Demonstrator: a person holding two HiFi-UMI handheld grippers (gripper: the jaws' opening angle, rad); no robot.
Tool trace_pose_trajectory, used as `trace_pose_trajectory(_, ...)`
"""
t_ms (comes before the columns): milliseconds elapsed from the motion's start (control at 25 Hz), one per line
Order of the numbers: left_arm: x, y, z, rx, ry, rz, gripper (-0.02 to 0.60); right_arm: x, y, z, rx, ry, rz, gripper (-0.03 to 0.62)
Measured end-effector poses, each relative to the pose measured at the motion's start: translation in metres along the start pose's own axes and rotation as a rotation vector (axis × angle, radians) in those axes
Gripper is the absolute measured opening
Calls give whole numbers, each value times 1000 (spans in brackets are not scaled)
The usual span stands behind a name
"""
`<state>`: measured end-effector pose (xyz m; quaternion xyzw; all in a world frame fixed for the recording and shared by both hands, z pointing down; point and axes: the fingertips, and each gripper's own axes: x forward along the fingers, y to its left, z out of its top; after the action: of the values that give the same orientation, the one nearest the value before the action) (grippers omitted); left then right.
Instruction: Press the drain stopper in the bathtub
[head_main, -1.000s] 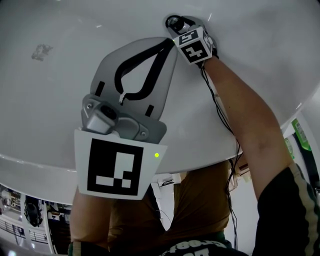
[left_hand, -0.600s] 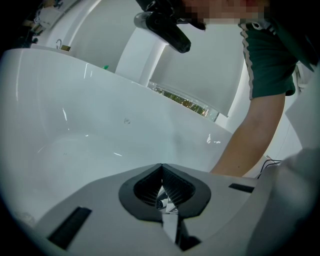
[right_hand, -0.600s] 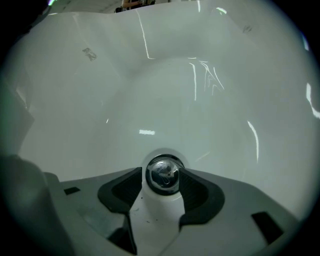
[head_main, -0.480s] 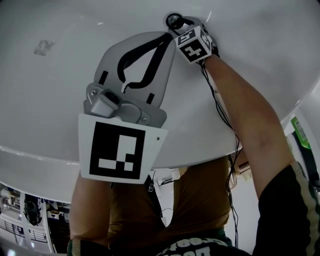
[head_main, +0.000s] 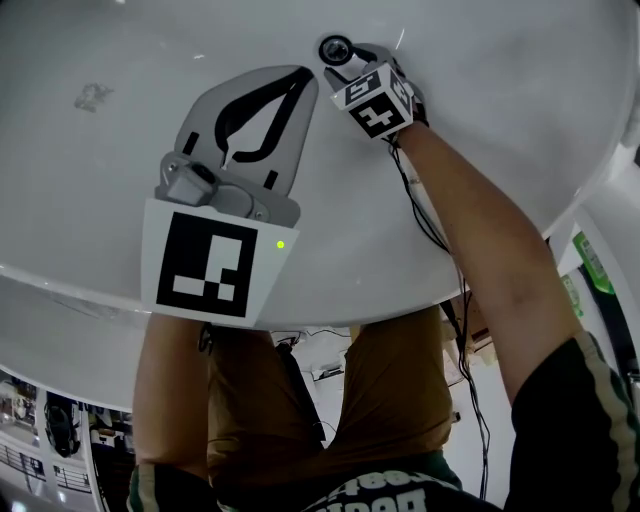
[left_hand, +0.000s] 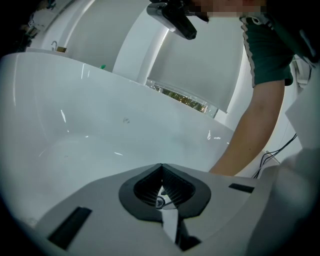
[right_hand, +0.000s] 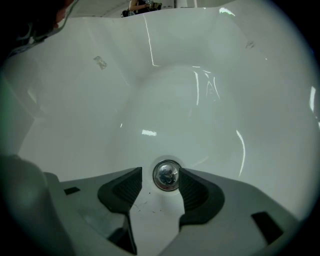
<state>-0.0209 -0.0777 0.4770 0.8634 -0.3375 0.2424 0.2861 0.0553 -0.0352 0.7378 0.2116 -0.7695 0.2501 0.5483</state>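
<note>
The chrome drain stopper (right_hand: 166, 175) sits in the floor of the white bathtub (right_hand: 175, 100). My right gripper (right_hand: 160, 173) is open, its two black pads on either side of the stopper, just above the tub floor. In the head view the stopper (head_main: 335, 48) shows at the top, with the right gripper (head_main: 347, 63) partly hidden behind its marker cube. My left gripper (head_main: 302, 75) hangs beside it to the left, over the tub floor. Its jaws are shut with tips touching and nothing held, as the left gripper view (left_hand: 161, 165) confirms.
The tub's curved rim (head_main: 60, 290) runs across the lower head view. A small grey mark (head_main: 90, 97) is on the tub wall at the left. A black cable (head_main: 430, 220) trails along the person's right arm (head_main: 480, 250). Behind the tub is a window (left_hand: 200, 60).
The left gripper has moved up and left in the head view. The right gripper stays at the drain, and the stopper now shows more fully left of the cube.
</note>
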Motion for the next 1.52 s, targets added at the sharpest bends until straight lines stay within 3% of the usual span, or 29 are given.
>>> trace_pose_trajectory(240, -5, 2, 10, -10, -2, 52, 9, -29, -5, 12, 66, -57, -5, 221)
trace_pose_trajectory(600, -32, -15, 37, 49, 24, 46, 9, -90, -1, 54, 96, -140, -13, 221)
trace_pose_trajectory(760, -46, -22, 51, 22, 10, 50, 9, -114, 8, 65, 123, -179, -15, 222)
trace_pose_trajectory(1080, -62, -47, 72, 58, -2, 56, 9, -183, 23, 92, 172, -303, -21, 221)
trace_pose_trajectory(1520, -79, -80, 100, 104, 2, 40, 9, -282, 39, 119, 144, -434, -24, 221)
